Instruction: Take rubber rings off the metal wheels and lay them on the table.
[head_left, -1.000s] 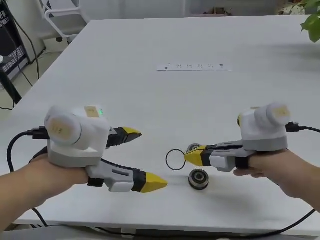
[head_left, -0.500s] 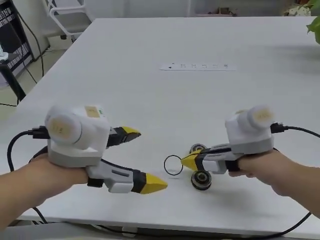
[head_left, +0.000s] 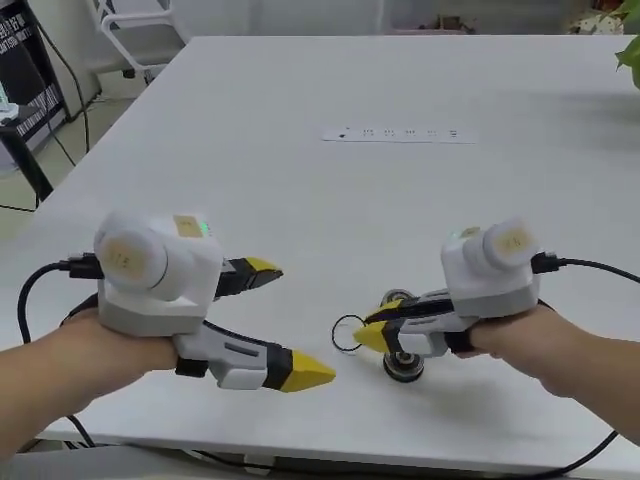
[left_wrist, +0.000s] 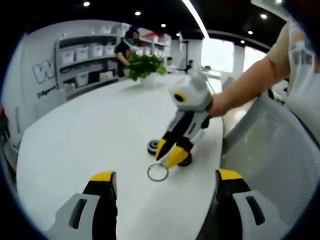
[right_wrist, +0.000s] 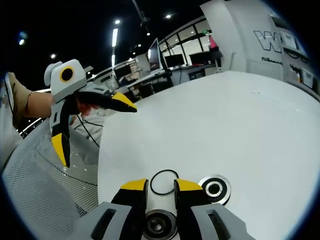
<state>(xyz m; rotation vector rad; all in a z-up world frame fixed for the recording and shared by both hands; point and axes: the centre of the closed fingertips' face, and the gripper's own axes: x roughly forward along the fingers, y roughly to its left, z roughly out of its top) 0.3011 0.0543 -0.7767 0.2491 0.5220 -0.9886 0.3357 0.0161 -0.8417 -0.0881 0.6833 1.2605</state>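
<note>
The left tongs (head_left: 286, 320) hover over the near left of the white bench (head_left: 420, 210), jaws spread wide and holding nothing. The right tongs (head_left: 374, 326) sit low at the near right, pointing left, jaws narrow with a small gap between the yellow tips. 1 metal wheel (right_wrist: 158, 225) sits between those jaws close to their base; I cannot tell whether they pinch it. The second wheel (head_left: 395, 297) lies just beside it, on the far side. A black rubber ring (head_left: 346, 333) lies flat on the bench right at the right tongs' tips, off both wheels. A socket strip (head_left: 397, 133) lies farther out on the bench.
</note>
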